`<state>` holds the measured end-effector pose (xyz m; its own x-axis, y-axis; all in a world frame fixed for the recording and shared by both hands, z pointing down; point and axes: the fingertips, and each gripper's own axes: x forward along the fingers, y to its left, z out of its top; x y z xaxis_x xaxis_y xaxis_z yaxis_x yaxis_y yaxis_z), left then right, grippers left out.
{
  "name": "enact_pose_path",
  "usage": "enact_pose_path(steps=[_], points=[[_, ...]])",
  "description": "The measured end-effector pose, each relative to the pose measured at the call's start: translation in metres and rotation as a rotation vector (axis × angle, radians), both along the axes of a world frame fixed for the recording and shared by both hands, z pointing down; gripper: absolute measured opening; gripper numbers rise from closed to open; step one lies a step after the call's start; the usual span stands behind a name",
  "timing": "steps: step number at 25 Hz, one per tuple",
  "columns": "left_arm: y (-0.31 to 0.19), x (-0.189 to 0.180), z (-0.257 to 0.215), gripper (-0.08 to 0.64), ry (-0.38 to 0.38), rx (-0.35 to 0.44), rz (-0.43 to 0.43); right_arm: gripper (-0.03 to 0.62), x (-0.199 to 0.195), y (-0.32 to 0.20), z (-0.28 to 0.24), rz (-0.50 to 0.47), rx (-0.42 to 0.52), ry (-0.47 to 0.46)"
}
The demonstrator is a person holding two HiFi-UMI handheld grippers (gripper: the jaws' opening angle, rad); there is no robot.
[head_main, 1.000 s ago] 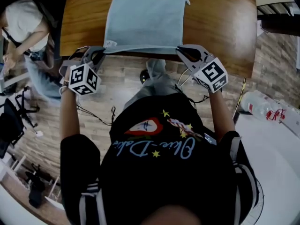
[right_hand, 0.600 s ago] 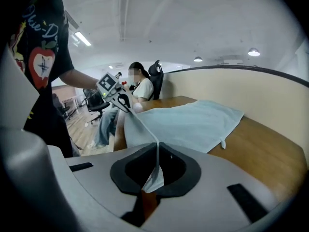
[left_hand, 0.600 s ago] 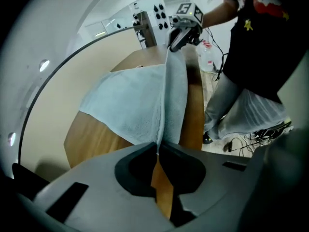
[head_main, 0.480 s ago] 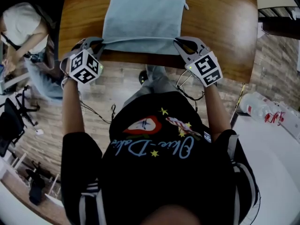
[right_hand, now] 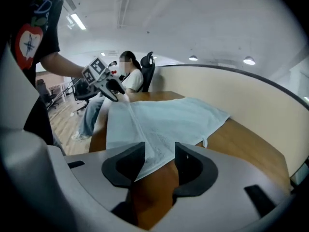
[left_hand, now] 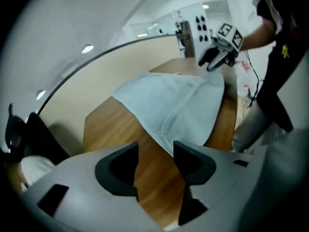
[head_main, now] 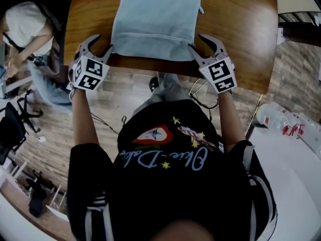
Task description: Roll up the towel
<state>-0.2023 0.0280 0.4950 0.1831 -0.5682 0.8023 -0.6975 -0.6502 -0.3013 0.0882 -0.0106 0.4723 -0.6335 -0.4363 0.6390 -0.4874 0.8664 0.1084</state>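
At the table [head_main: 235, 29] edge, my left claw [head_main: 100, 43] and right claw [head_main: 195, 40] have just been opening. Both are released with nothing between them, and they flank the light-blue towel's [head_main: 155, 19] folded end, ready to regrip.

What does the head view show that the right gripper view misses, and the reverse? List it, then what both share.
Head view only: bottles on a white surface at the right. Right gripper view only: ceiling lights and the beige wall behind the table. Both: the towel, near edge folded over, the table, the plank floor and a seated person.
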Motion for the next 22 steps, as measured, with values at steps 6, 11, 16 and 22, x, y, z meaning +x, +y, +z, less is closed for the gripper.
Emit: enact_pose_path(steps=[6,11,16,22], points=[[0.039,0.004,-0.016,0.204,-0.037,0.048,0.03,0.158,-0.01,0.041,-0.024,-0.195,0.059,0.003],[0.051,0.03,0.011,0.202,-0.219,-0.042,0.278,0.158,-0.019,0.073,0.011,-0.438,0.096,0.232],[0.042,0.032,0.028,0.185,-0.415,-0.068,0.436,0.158,-0.015,0.076,0.04,-0.513,0.096,0.358],[0.033,0.031,0.034,0.043,-0.501,-0.05,0.519,0.05,-0.011,0.071,0.04,-0.474,0.037,0.298]])
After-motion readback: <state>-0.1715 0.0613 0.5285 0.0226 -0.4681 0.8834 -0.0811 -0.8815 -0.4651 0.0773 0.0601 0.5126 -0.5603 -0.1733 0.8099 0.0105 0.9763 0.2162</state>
